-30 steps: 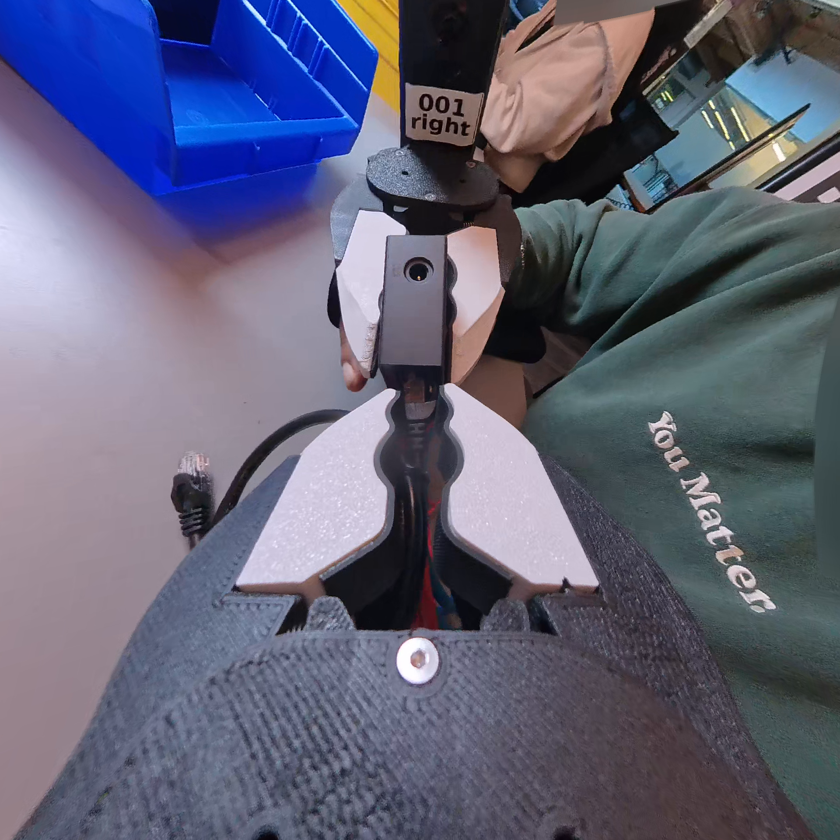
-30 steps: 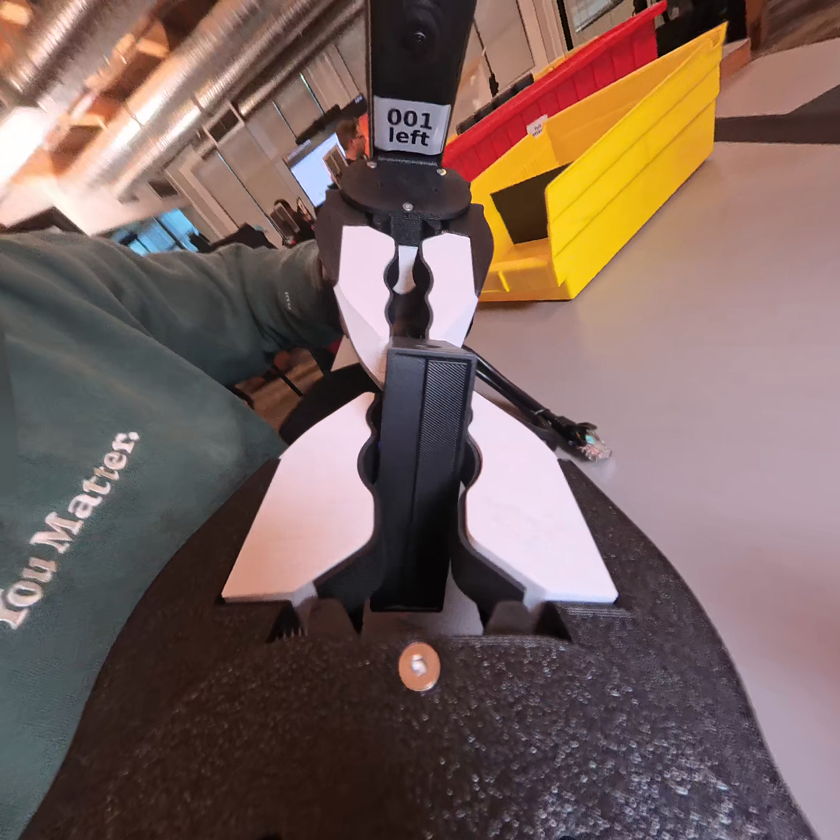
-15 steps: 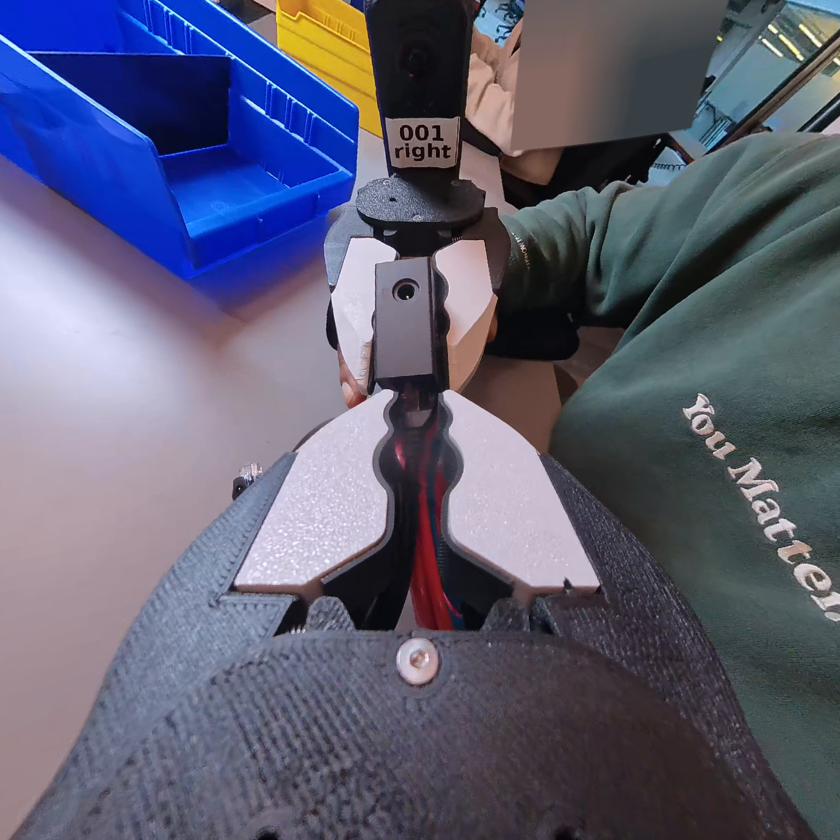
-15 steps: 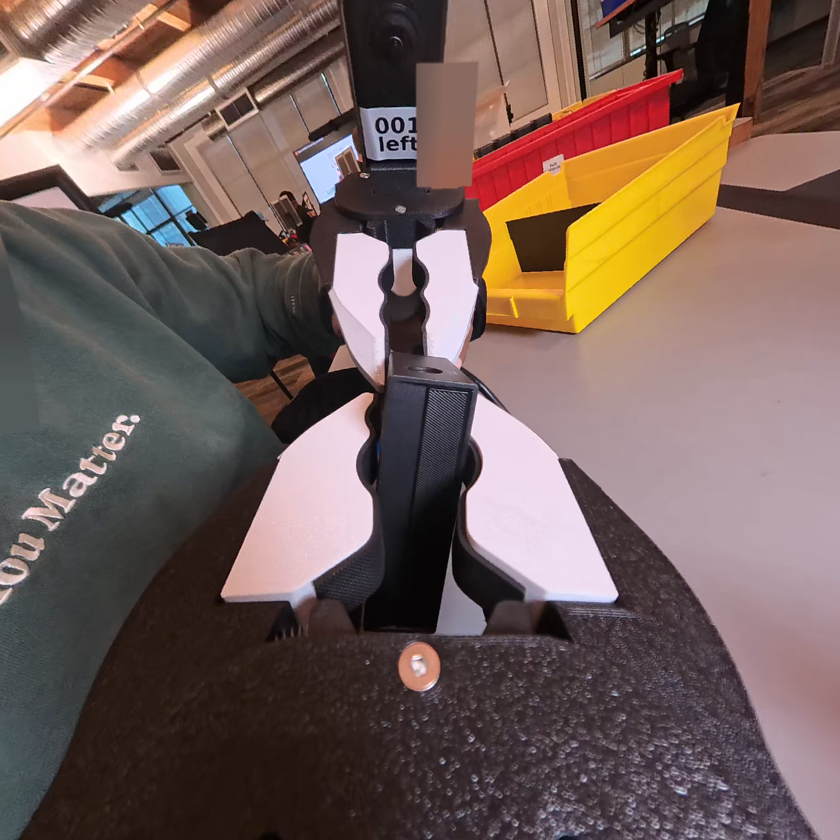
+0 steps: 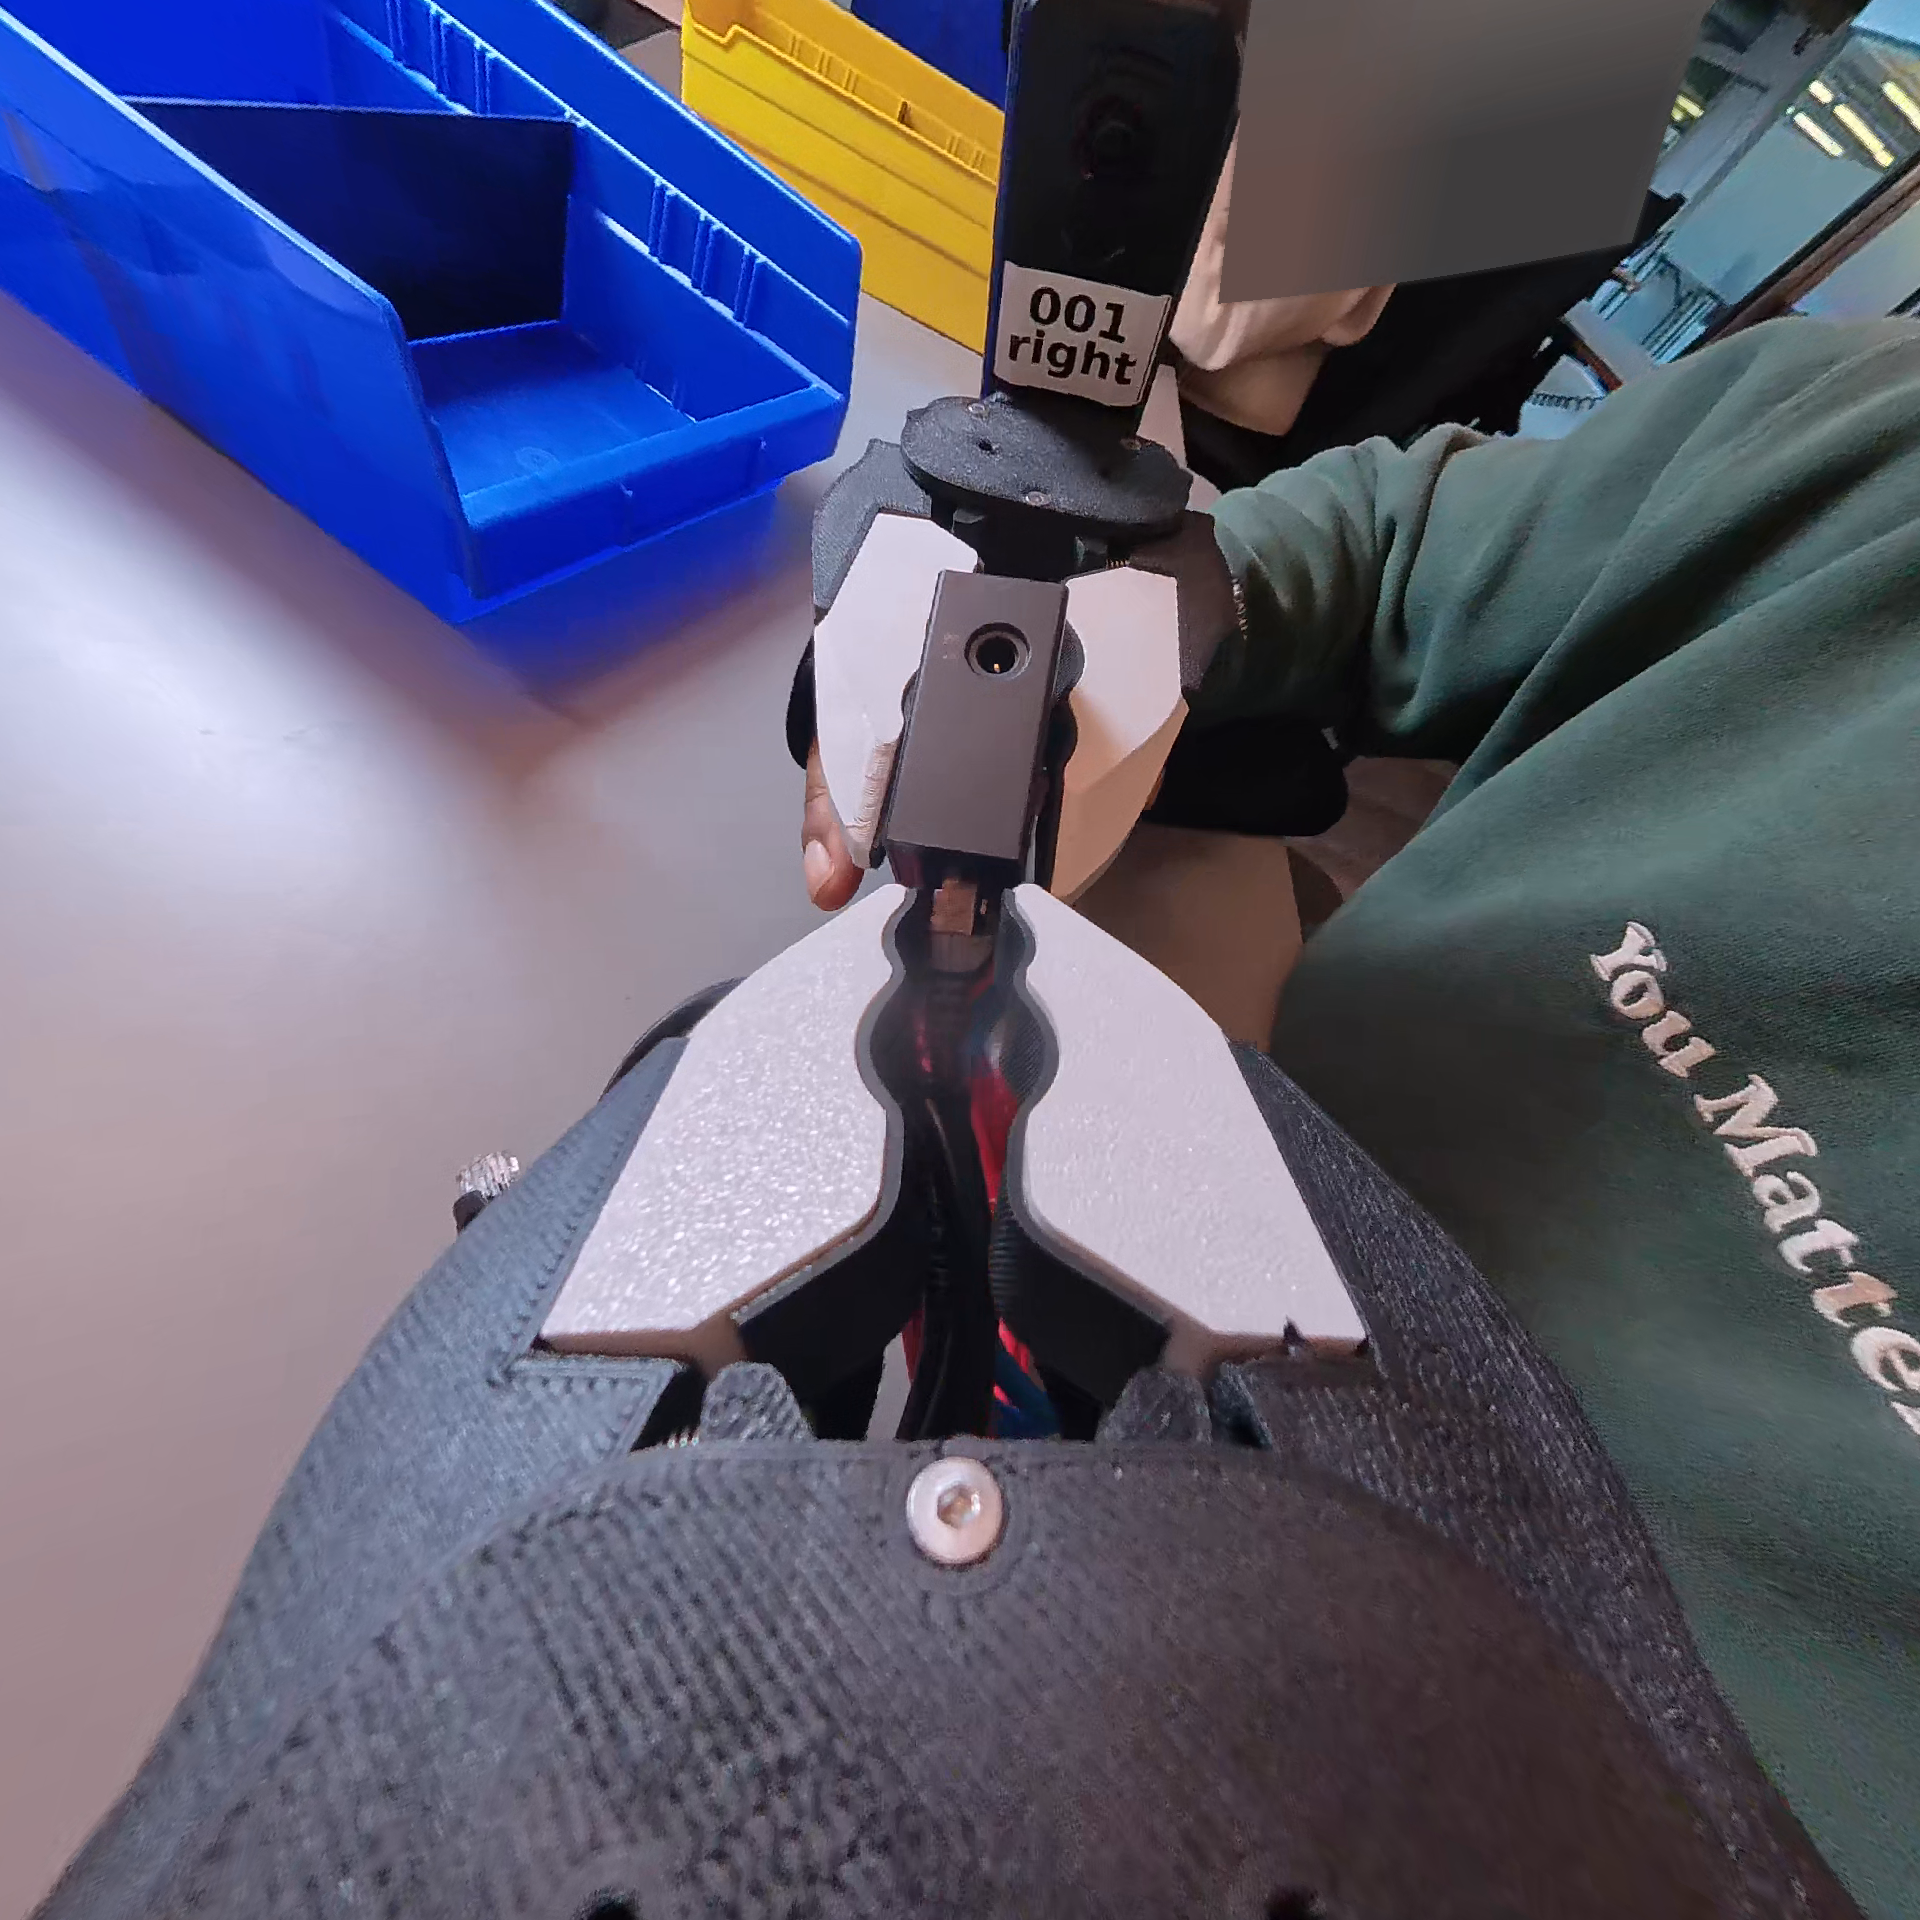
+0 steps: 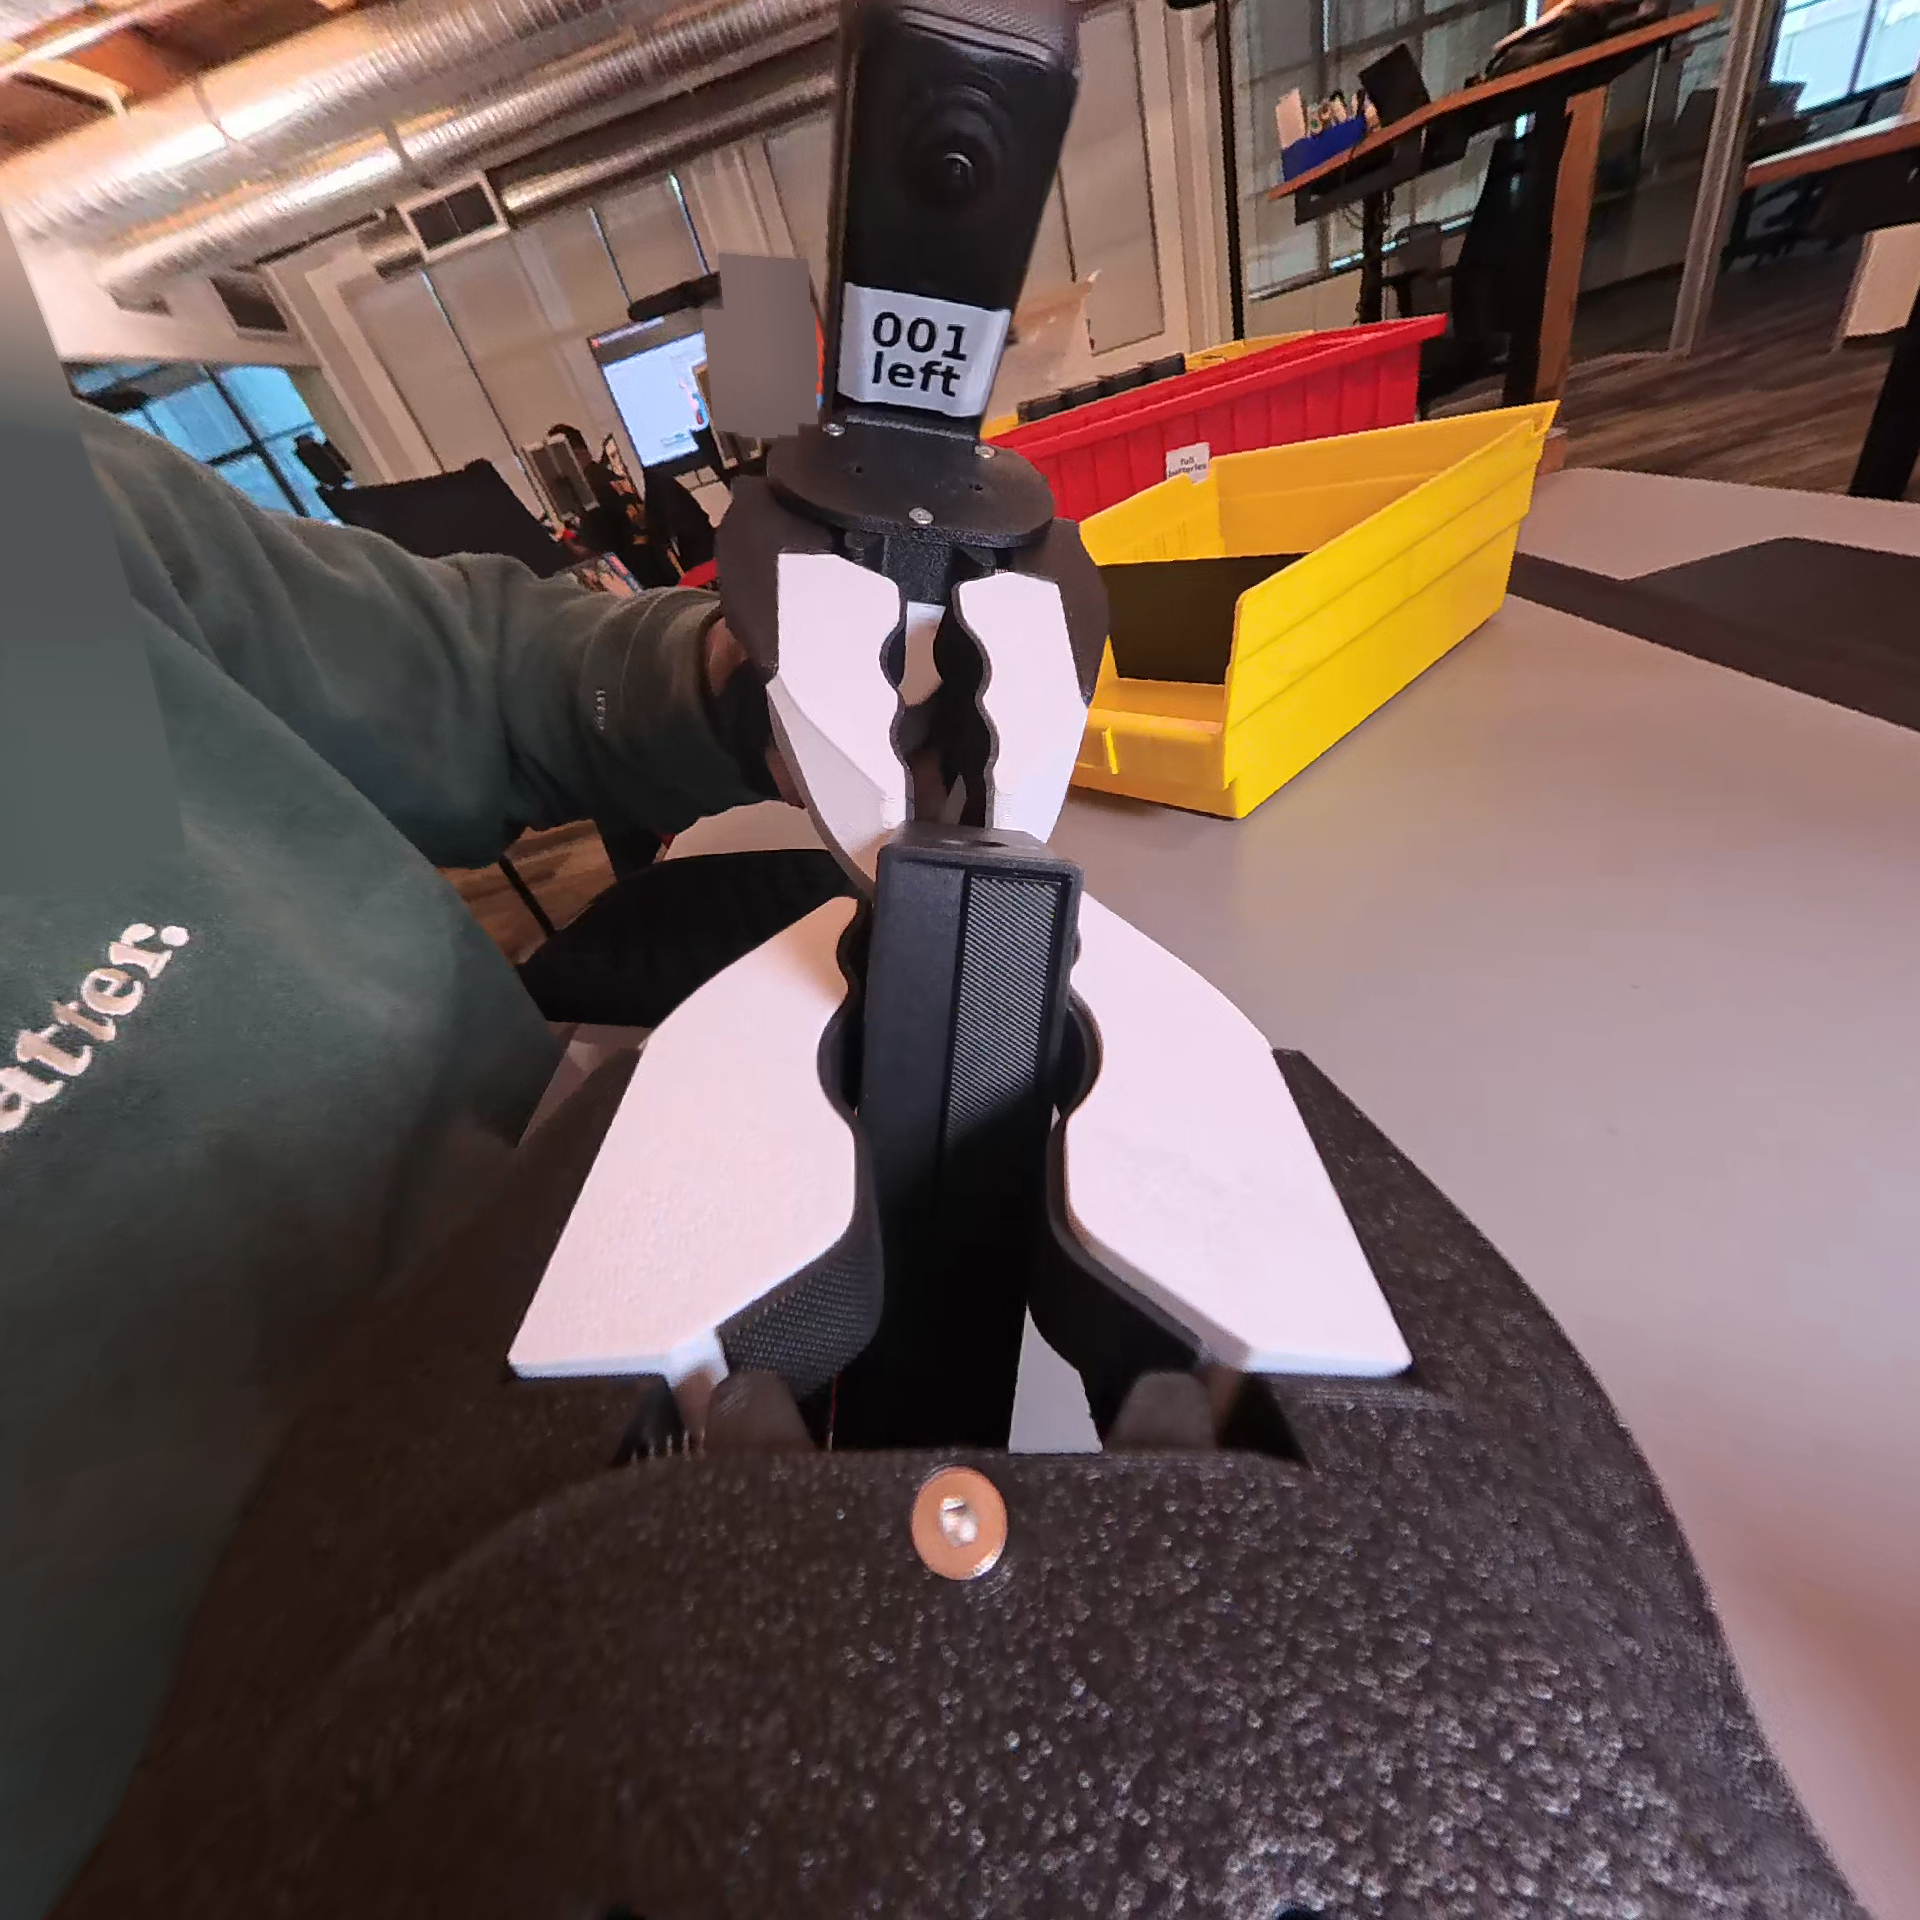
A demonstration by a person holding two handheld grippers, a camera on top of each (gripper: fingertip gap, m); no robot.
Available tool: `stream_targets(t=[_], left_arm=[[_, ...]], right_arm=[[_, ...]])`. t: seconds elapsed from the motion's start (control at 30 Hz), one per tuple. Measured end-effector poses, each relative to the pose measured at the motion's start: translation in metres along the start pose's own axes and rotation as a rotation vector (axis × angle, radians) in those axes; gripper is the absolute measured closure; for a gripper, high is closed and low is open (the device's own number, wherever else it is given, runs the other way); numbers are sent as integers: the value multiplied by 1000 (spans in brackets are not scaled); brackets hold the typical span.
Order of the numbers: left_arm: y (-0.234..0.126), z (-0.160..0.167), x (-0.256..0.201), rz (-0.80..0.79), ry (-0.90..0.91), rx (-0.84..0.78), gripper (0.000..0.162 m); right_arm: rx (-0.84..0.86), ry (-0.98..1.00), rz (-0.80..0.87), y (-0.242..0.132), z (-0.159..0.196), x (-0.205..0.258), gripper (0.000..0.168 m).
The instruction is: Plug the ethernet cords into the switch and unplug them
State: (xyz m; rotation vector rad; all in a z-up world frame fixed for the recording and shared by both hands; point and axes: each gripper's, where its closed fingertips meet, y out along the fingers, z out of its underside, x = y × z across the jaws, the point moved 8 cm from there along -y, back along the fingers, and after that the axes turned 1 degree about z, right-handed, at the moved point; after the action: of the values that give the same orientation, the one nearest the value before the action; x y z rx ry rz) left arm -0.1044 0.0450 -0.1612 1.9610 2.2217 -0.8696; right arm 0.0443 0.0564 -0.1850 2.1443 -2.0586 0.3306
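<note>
My right gripper (image 6: 966, 914) is shut on the black switch (image 6: 966, 1039) and holds it on end above the table. In the left wrist view the switch (image 5: 982, 727) faces me with a round socket on its end, and the right gripper (image 5: 971, 831) clamps its sides. My left gripper (image 5: 956, 904) is shut on the plug (image 5: 951, 914) of a black ethernet cord (image 5: 940, 1195), with the plug's tip at the switch's lower face. I cannot tell whether it is seated. Red and blue cords hang below. The left gripper (image 6: 951, 821) meets the switch's far end.
A blue bin (image 5: 468, 364) and a yellow bin (image 5: 852, 135) stand on the grey table (image 5: 260, 883) to the far left. A yellow bin (image 6: 1351, 623) and a red bin (image 6: 1247, 395) sit behind. A loose plug (image 5: 483, 1179) peeks beside my left gripper. A green sleeve (image 5: 1558, 727) is close on the right. The tips of both grippers are at nearly the same place.
Both grippers have tilted together, so more of the bins shows. The loose plug on the table has slid almost out of sight behind my left gripper. Both grips are unchanged.
</note>
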Motion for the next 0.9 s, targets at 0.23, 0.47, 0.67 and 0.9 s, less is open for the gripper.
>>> stream_targets(t=[0.23, 0.47, 0.67, 0.9], left_arm=[[1, -3, 1, -57, 66, 64, 149], [2, 1, 6, -12, -19, 71, 148], [7, 11, 11, 11, -83, 37, 148], [10, 19, 16, 28, -129, -22, 147]], right_arm=[[-51, 122, -45, -1, 2, -9, 138], [-61, 271, -101, 1, 5, -16, 138], [-64, 346, -107, 1, 8, -22, 139], [-63, 375, -87, 0, 11, -25, 139]])
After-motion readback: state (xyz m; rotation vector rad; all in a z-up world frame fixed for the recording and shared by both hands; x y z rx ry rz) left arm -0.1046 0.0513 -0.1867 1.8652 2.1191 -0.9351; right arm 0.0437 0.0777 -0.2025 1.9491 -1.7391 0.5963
